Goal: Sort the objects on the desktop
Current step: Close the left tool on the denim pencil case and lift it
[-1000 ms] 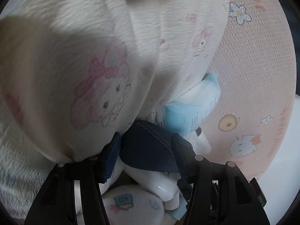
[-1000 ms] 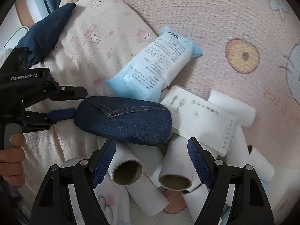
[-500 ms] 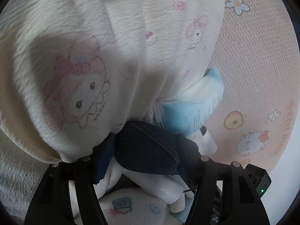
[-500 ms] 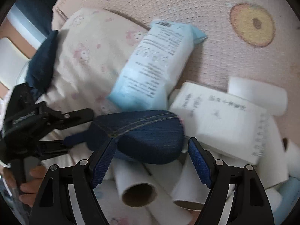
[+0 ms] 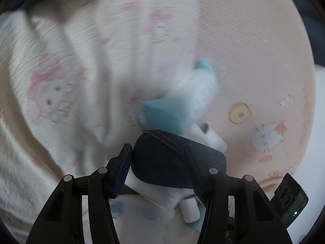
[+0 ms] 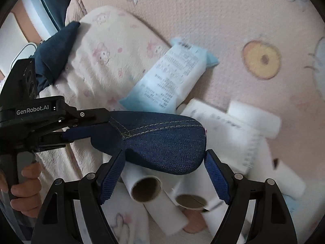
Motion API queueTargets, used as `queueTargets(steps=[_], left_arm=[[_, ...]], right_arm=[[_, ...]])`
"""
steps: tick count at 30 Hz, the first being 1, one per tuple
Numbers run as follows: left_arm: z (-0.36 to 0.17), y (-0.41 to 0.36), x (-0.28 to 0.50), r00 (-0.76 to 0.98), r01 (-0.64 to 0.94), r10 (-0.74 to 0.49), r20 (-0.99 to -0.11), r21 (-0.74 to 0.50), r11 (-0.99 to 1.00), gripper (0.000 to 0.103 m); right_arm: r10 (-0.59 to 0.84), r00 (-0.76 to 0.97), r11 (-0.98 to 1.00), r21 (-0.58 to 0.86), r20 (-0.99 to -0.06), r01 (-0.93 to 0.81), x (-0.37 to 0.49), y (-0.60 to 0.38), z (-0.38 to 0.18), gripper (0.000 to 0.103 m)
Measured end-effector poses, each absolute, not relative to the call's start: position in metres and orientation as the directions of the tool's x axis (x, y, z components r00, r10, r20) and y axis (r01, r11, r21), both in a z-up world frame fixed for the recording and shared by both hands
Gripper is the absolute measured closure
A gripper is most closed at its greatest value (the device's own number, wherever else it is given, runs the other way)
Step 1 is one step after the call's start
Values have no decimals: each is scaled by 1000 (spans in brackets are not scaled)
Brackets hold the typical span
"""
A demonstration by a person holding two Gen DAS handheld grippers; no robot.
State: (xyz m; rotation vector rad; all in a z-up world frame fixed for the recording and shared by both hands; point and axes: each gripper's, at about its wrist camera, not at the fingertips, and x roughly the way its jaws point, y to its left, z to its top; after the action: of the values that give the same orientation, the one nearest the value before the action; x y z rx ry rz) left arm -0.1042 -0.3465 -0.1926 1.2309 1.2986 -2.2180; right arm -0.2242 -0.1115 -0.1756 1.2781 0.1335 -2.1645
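A dark blue denim pouch [image 6: 160, 140] is held off the pile. My left gripper [image 5: 162, 172] is shut on the denim pouch [image 5: 174, 158]; it enters the right wrist view from the left [image 6: 89, 126]. My right gripper [image 6: 164, 174] is open, its blue pads on either side of the pouch's near end, not pressing it. Below lie white paper rolls [image 6: 150, 195], a white notepad [image 6: 221, 134] and a light blue tissue pack [image 6: 168, 81], which also shows blurred in the left wrist view [image 5: 178, 105].
A cream cartoon-print pillow [image 6: 105, 59] lies left of the pile, with dark blue cloth [image 6: 54, 48] at its far end. Everything rests on a pink waffle blanket [image 6: 223, 20]. The pillow [image 5: 81, 71] fills the left wrist view.
The left gripper has lifted the denim pouch up off the rolls and toward the right gripper. The right gripper has closed in, its open fingers now straddling the pouch's end.
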Motion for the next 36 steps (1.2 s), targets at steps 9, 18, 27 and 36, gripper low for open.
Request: queueTargets(steps=[9, 18, 27, 36], left_arm=[[-158, -294, -117, -612, 484, 240, -754, -597, -640, 47], [-138, -220, -125, -569, 343, 326, -755, -579, -740, 47], [-141, -138, -133, -499, 158, 409, -764, -545, -824, 47], [-188, -99, -133, -334, 96, 427, -840, -481, -871, 47]], right_arm=[[-434, -449, -875, 248, -781, 415, -195, -55, -139, 24], [-347, -521, -934, 241, -780, 263, -143, 23, -124, 24], [-163, -526, -986, 118, -835, 118, -89, 68, -139, 24], [-171, -418, -980, 199, -892, -25, -53, 97, -196, 24]])
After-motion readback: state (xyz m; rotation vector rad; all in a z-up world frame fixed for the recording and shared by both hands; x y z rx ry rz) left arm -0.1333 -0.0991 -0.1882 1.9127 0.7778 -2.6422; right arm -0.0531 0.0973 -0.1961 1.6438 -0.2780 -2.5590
